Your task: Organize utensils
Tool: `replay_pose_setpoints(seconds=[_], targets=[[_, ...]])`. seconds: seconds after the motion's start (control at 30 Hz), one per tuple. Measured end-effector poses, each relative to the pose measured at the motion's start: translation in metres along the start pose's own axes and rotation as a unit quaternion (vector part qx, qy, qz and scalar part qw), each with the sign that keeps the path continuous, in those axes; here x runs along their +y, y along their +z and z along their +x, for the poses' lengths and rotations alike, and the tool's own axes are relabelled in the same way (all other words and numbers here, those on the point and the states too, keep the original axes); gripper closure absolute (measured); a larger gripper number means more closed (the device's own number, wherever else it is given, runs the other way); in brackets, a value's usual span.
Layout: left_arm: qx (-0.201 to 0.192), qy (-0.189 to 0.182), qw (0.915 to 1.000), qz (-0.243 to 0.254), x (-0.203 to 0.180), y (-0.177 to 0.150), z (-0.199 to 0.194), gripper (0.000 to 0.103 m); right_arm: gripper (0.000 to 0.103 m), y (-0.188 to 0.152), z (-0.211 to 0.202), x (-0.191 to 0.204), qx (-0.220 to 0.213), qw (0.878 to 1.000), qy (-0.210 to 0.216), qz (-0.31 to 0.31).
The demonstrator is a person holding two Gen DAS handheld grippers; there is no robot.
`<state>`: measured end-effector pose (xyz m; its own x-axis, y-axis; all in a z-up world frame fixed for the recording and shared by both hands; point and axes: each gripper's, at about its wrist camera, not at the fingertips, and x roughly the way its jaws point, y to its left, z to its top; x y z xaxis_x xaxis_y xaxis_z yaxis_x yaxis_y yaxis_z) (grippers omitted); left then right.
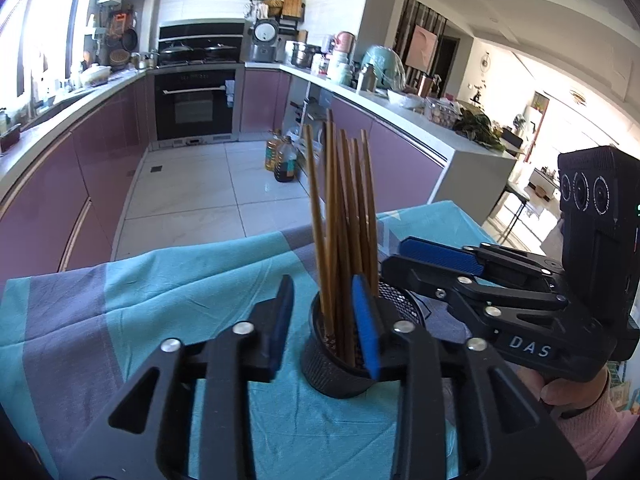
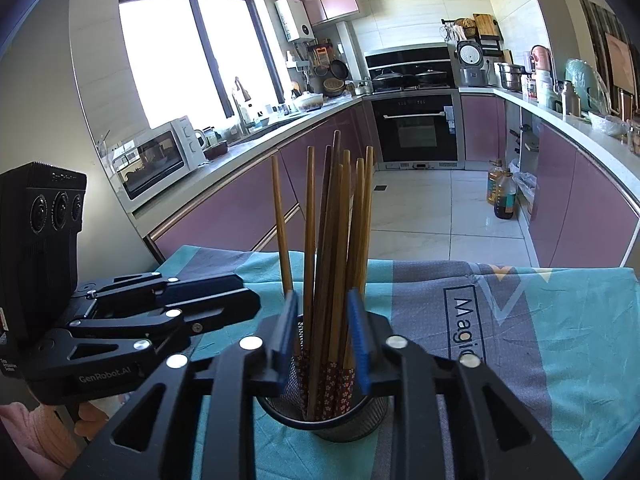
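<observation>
L→R, left wrist view: purple cabinets (image 1: pixel 60 184) are seen along the far left, w/ a black oven (image 1: pixel 194 104) set into the back wall. A teal-and-grey cloth (image 1: pixel 120 292) is spread over the table in the foreground. The left gripper (image 1: pixel 322 328) is held low over the cloth, jaws parted fairly wide; the left blue pad is seen clear of the black mesh holder (image 1: pixel 332 364), while the right pad overlaps the holder's rim, contact can't be told. Nothing is gripped. The holder stands upright on the cloth, approx. center frame, w/ a bundle of wooden chopsticks (image 1: pixel 344 216) standing in it, tips up, fanned slightly. Two oil bottles (image 1: pixel 280 160) are seen on the floor behind. Right of the holder, the right gripper (image 1: pixel 404 260) is seen side-on, close beside the mesh rim.

Right wrist view: the left gripper (image 2: pixel 248 300) is seen at far left, side-on, near the holder. A white microwave (image 2: pixel 160 156) sits on the counter behind it. At center, the right gripper (image 2: pixel 322 336) is held w/ jaws open, narrower, one pad on each side of the chopsticks (image 2: pixel 332 240); whether the pads touch them can't be told. The mesh holder (image 2: pixel 348 424) is seen below the fingers, patterned chopstick ends inside. The cloth (image 2: pixel 540 340) runs off to the right.
</observation>
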<state>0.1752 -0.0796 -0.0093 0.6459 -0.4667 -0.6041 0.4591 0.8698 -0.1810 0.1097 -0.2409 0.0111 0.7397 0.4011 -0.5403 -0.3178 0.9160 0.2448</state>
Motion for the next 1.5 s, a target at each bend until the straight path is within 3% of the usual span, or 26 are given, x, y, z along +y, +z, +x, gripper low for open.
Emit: replay_pose_setpoints(seconds=[0.1, 0.13, 0.17, 0.23, 0.33, 0.4, 0.47, 0.53, 0.97, 1.5], targets=[[-0.022, 0.023, 0.9995, -0.007, 0.008, -0.008, -0.015, 0.053, 0.053, -0.004, -0.006, 0.001, -0.011, 1.000, -0.009, -0.006], [-0.027, 0.030, 0.9991, -0.009, 0.010, -0.010, -0.019, 0.043, 0.051, -0.006, -0.007, 0.002, -0.015, 1.000, -0.013, -0.008], [-0.036, 0.042, 0.9984, -0.013, 0.014, -0.013, -0.025, 0.038, 0.045, -0.008, -0.008, 0.003, -0.017, 1.000, -0.016, -0.009], [-0.051, 0.060, 0.9966, -0.022, 0.020, -0.020, -0.036, 0.029, 0.043, -0.012, -0.010, 0.007, -0.021, 0.999, -0.022, -0.016], [-0.074, 0.087, 0.9931, -0.028, 0.025, -0.029, -0.052, 0.011, 0.028, -0.019, -0.014, 0.012, -0.035, 0.999, -0.032, -0.025], [-0.093, 0.108, 0.9894, -0.027, 0.026, -0.037, -0.065, 0.007, 0.019, -0.024, -0.018, 0.019, -0.048, 0.997, -0.043, -0.037], [-0.108, 0.118, 0.9866, -0.031, 0.027, -0.043, -0.077, 0.006, 0.010, -0.027, -0.021, 0.023, -0.057, 0.996, -0.049, -0.045], [-0.118, 0.127, 0.9843, -0.032, 0.027, -0.049, -0.088, 0.006, 0.007, -0.031, -0.026, 0.028, -0.067, 0.995, -0.057, -0.053], [-0.178, 0.170, 0.9678, -0.051, 0.029, -0.074, -0.146, 0.006, 0.007, -0.049, -0.057, 0.048, -0.134, 0.984, -0.092, -0.072], [-0.208, 0.219, 0.9529, -0.028, 0.007, -0.088, -0.178, 0.006, 0.007, -0.059, -0.075, 0.067, -0.170, 0.975, -0.119, -0.074]])
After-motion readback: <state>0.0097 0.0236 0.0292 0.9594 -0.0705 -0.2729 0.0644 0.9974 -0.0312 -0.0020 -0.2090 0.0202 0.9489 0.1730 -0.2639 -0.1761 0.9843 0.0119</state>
